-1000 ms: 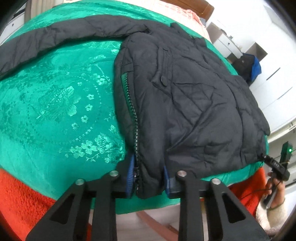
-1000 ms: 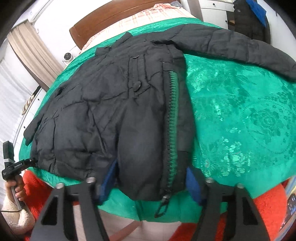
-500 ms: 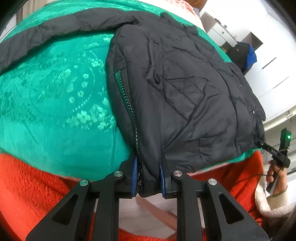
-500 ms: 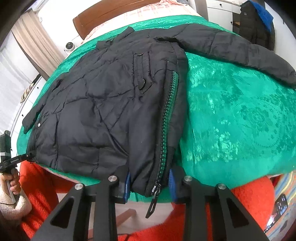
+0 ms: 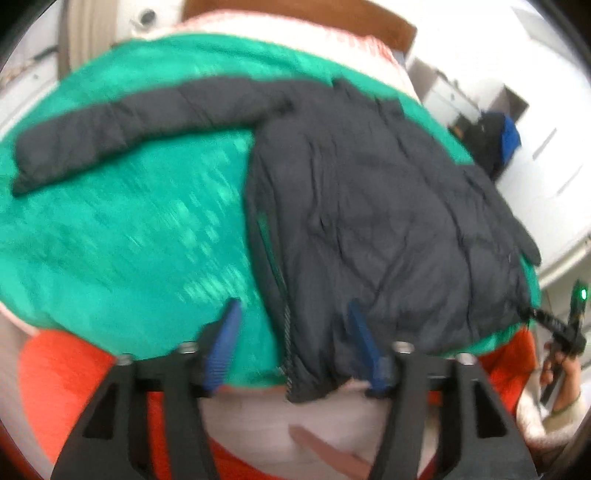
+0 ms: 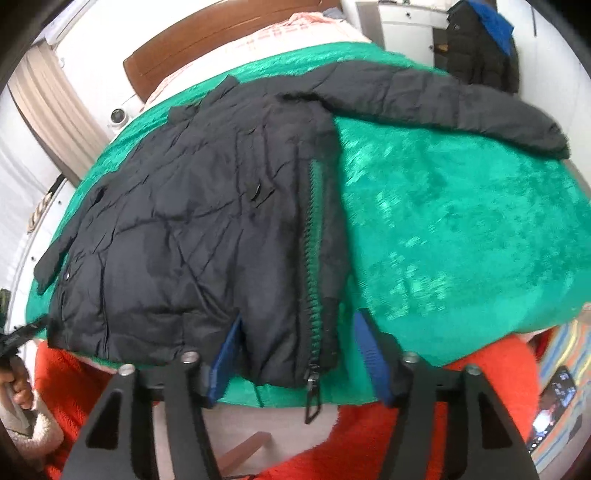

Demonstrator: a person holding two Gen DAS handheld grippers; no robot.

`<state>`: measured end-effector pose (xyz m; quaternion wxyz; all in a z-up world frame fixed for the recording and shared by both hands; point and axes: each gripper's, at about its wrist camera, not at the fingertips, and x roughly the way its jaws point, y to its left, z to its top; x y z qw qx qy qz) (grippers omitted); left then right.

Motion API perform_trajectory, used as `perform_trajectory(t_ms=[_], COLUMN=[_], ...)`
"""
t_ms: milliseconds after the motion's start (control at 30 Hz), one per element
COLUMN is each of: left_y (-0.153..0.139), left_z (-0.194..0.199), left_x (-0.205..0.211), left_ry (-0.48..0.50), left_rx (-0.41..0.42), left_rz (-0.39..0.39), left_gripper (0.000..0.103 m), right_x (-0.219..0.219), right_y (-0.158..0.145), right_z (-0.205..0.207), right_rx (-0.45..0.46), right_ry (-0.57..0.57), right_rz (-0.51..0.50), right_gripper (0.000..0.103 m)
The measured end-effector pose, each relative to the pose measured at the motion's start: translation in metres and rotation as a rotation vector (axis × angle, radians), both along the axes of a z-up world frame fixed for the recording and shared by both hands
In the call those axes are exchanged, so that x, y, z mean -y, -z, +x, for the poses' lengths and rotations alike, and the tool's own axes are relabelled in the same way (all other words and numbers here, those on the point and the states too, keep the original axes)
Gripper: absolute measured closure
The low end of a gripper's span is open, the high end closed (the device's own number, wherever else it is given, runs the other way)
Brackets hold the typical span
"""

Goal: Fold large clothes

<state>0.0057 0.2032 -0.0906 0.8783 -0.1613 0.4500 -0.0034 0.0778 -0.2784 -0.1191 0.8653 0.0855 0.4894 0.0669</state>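
A black padded jacket (image 5: 369, 206) lies on a green patterned bedspread (image 5: 122, 236), folded in half along its zipper, with one sleeve (image 5: 140, 125) stretched out flat. In the right wrist view the jacket (image 6: 192, 229) shows its zipper edge (image 6: 314, 258) and the sleeve (image 6: 443, 99) reaching right. My left gripper (image 5: 295, 347) is open, its blue pads either side of the jacket's hem corner, not gripping. My right gripper (image 6: 299, 354) is open too, astride the hem by the zipper pull (image 6: 312, 395).
The bed has an orange-red fleece blanket (image 6: 480, 391) under the bedspread at the near edge, and a wooden headboard (image 6: 221, 33) at the far end. Another dark coat (image 6: 480, 44) hangs by white cabinets. A phone (image 6: 554, 402) lies at the right.
Both grippers have opened and let go of the jacket hem, which they were shut on half a second ago. Both have pulled back, so more of the bed shows.
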Motion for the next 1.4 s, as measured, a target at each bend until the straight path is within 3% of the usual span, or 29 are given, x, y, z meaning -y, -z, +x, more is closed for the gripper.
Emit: perform_trajectory(t_ms=[67,133,300,367,500,767,900,1033,1100,1200,1267,1400], left_y=[-0.018,-0.036,-0.069,-0.074,-0.068,-0.051,-0.049,-0.044,-0.038,-0.032,-0.029,-0.023], left_z=[-0.001,-0.004,-0.007,-0.009,-0.007,-0.005,-0.005,0.004,0.009,0.012,0.014,0.014], left_x=[-0.009,-0.022,-0.028,-0.027,-0.019,-0.013,-0.011,-0.011,-0.013,-0.016,-0.017,-0.025], left_ry=[-0.057,-0.129,-0.262,-0.283,-0.325,-0.347,-0.363,-0.318,-0.303,-0.32,-0.318,-0.368], left_rx=[0.056,0.117,0.286,0.333,0.351,0.326,0.339,0.279,0.24,0.211,0.196,0.181], left_rz=[0.016,0.026,0.043,0.062,0.075,0.043,0.085,0.067,0.052,0.074,0.093,0.065], left_gripper=[0.015,0.008,0.004,0.003,0.003,0.003,0.003,0.003,0.003,0.002,0.002,0.002], right_x=[-0.001,-0.004,-0.011,-0.013,-0.016,-0.027,-0.019,0.016,0.053,0.129,0.192,0.263], right_y=[-0.008,-0.017,-0.038,-0.048,-0.063,-0.057,-0.061,-0.062,-0.064,-0.061,-0.045,-0.012], right_z=[-0.001,-0.002,-0.006,-0.01,-0.015,-0.017,-0.017,-0.004,0.005,0.026,0.047,0.074], right_rx=[0.03,0.059,0.146,0.202,0.275,0.279,0.34,0.355,0.387,0.432,0.41,0.328], right_ry=[0.002,-0.003,-0.02,-0.019,-0.003,-0.057,-0.062,-0.016,0.06,0.194,0.318,0.542], right_rz=[-0.013,-0.009,0.01,0.007,0.036,0.039,0.053,0.135,0.168,0.313,0.456,0.546], right_gripper=[0.03,0.025,0.019,0.011,0.006,0.006,0.006,0.006,0.006,0.002,0.0,0.0])
